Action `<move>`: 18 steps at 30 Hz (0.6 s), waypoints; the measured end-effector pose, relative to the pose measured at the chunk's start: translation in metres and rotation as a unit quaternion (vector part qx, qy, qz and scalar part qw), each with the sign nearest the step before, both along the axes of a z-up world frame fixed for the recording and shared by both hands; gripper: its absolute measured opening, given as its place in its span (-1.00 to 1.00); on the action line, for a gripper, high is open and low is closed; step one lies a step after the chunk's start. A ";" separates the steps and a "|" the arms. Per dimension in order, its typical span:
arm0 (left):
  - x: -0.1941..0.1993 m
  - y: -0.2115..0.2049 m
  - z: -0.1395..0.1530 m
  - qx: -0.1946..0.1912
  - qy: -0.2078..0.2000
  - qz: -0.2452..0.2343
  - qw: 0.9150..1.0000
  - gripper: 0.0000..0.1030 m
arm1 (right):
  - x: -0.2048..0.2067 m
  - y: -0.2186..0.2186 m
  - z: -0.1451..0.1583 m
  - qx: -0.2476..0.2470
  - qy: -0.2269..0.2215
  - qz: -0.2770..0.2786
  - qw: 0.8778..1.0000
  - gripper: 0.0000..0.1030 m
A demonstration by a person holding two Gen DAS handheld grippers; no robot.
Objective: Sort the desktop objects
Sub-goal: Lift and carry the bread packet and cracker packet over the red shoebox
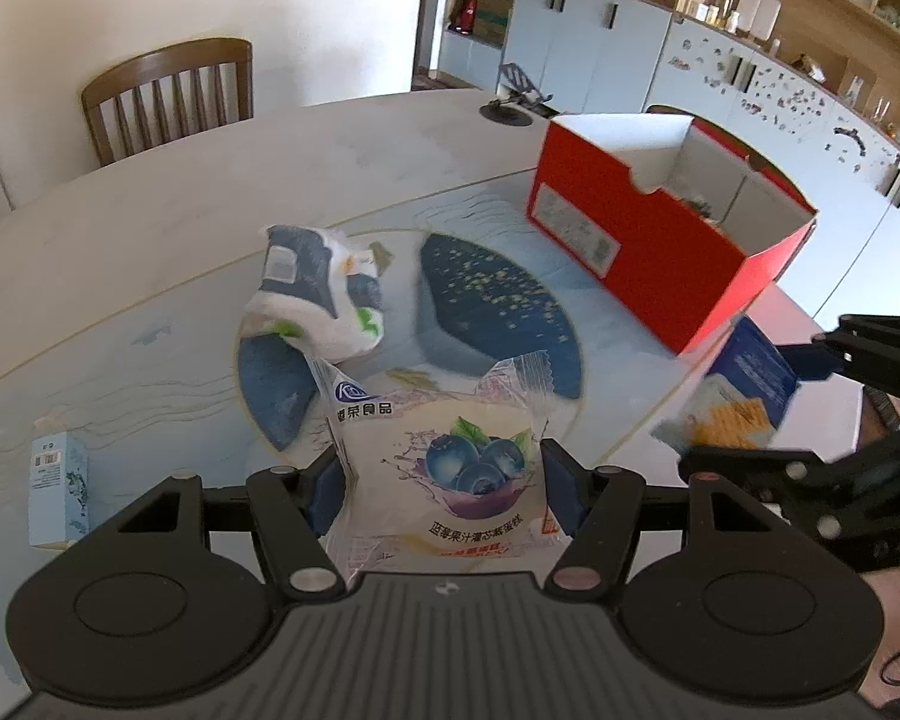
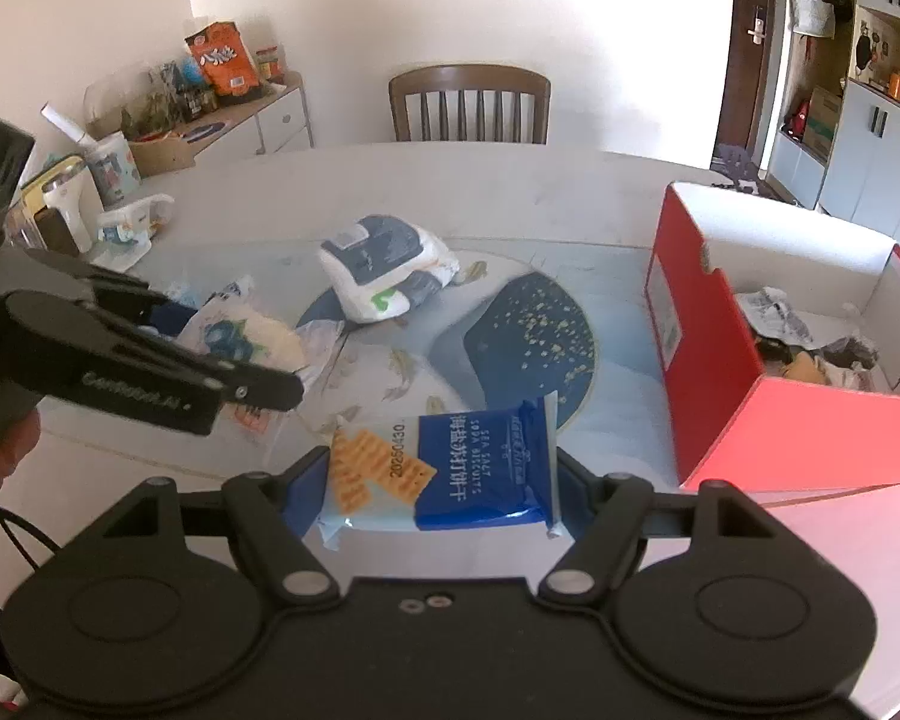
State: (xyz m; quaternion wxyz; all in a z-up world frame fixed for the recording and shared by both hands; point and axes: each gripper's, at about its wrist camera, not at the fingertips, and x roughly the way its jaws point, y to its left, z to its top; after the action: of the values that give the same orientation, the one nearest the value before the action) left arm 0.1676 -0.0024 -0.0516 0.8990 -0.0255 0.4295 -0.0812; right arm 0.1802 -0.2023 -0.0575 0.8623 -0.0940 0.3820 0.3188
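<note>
My left gripper [image 1: 441, 480] pinches the blueberry cake packet [image 1: 450, 474], right gripper [image 2: 435, 474] clamps the soda biscuit pack [image 2: 450, 468] (both jaws roughly half open).

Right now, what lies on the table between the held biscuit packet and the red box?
Nothing: in the right wrist view only bare patterned mat separates the biscuit packet from the red box.

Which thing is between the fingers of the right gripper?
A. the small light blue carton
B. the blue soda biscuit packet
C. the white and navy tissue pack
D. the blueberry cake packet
B: in the right wrist view the right gripper has its pads on both sides of the biscuit packet, while the cake packet sits in the left gripper.
</note>
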 end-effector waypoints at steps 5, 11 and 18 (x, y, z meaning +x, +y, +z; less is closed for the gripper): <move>-0.001 -0.007 0.014 -0.008 -0.005 -0.005 1.000 0.27 | 0.007 -0.010 0.010 0.007 -0.001 -0.009 1.000 0.44; 0.005 -0.019 0.026 -0.015 -0.005 -0.010 1.000 0.27 | 0.017 -0.025 0.021 0.012 0.002 -0.021 1.000 0.44; 0.017 -0.036 0.036 -0.022 -0.014 -0.018 1.000 0.27 | 0.031 -0.045 0.032 0.022 -0.003 -0.026 0.999 0.44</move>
State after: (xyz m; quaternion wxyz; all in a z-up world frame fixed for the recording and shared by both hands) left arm 0.1847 -0.0387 -0.0155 0.9026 -0.0367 0.4154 -0.1069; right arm 0.2108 -0.2468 -0.0254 0.8734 -0.0660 0.3743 0.3045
